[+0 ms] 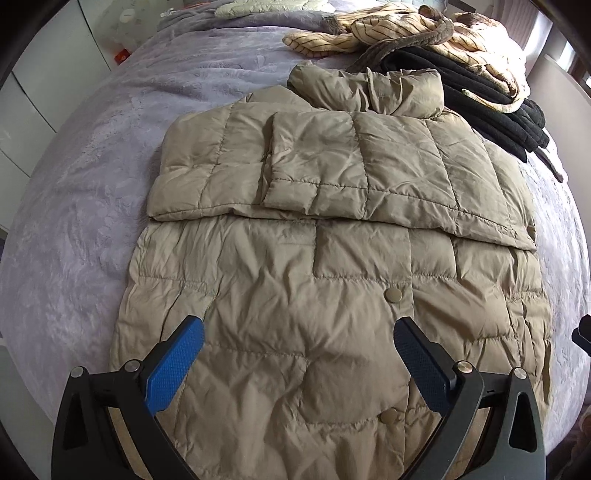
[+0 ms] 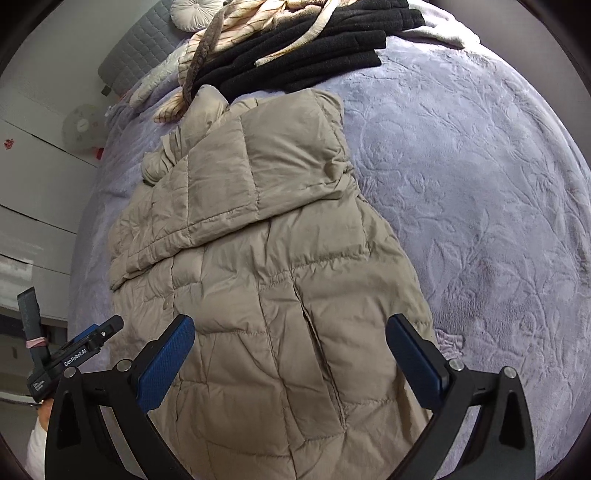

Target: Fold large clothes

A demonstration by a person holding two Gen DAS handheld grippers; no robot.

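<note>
A beige quilted puffer jacket [image 1: 325, 295] lies flat on the purple bedspread [image 1: 85, 177], front up, both sleeves folded across its chest and the hood at the far end. It also shows in the right wrist view [image 2: 266, 280]. My left gripper [image 1: 299, 332] is open and empty, hovering over the jacket's lower front near the snap buttons. My right gripper [image 2: 290, 332] is open and empty over the jacket's lower right side. The left gripper's body [image 2: 74, 354] shows at the left edge of the right wrist view.
A pile of black clothes [image 1: 491, 99] and a cream striped garment [image 1: 399, 33] lies beyond the hood, also in the right wrist view [image 2: 314, 44]. White cabinets [image 1: 33, 110] stand left of the bed. Bare bedspread [image 2: 480, 184] lies right of the jacket.
</note>
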